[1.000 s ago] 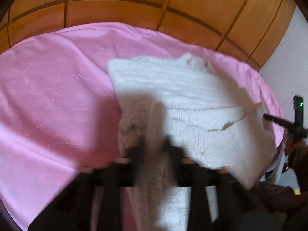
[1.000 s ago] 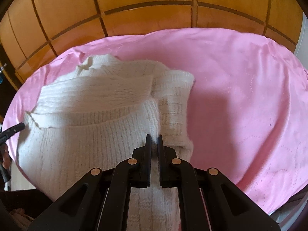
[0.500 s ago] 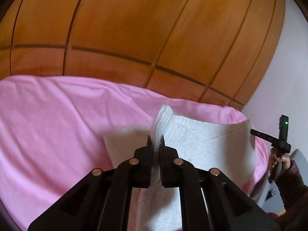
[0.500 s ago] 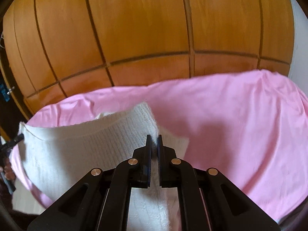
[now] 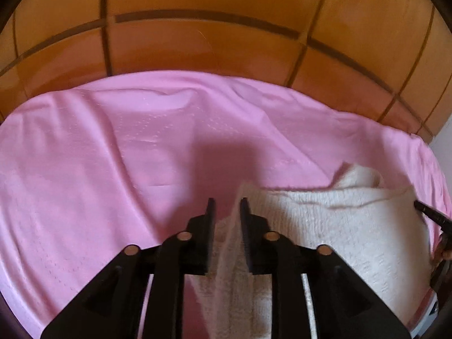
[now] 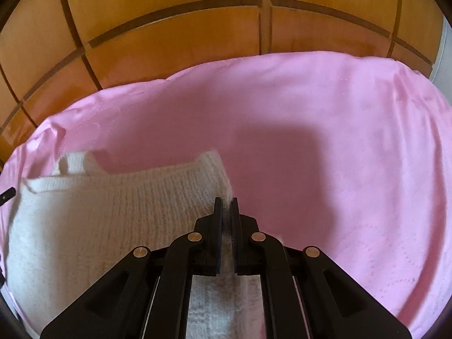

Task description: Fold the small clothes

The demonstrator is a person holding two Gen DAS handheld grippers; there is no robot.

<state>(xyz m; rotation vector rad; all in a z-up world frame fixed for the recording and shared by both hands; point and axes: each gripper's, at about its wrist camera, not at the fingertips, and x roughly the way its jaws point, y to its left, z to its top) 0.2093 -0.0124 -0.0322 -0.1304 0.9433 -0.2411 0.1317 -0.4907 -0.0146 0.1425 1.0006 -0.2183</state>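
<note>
A cream knitted sweater (image 5: 339, 226) lies folded over on the pink sheet (image 5: 113, 169). My left gripper (image 5: 226, 202) is at its left corner. Its jaws are opening; the knit edge still stands between them, leaning on the right finger, with a gap on the left. In the right wrist view the sweater (image 6: 113, 212) spreads to the left, and my right gripper (image 6: 226, 200) is shut on its right corner. The right gripper's black tip (image 5: 421, 207) shows at the left view's right edge. The left gripper's tip (image 6: 7, 195) shows at the far left of the right view.
The pink sheet (image 6: 339, 141) covers a bed and stretches bare ahead and to both sides. A wooden panelled board (image 5: 197, 42) rises behind its far edge. A hand (image 5: 443, 251) shows at the right edge of the left wrist view.
Both grippers carried the sweater's near edge up, forward and down again, so the sweater now lies doubled over. The left jaws, shut on the knit before, have parted.
</note>
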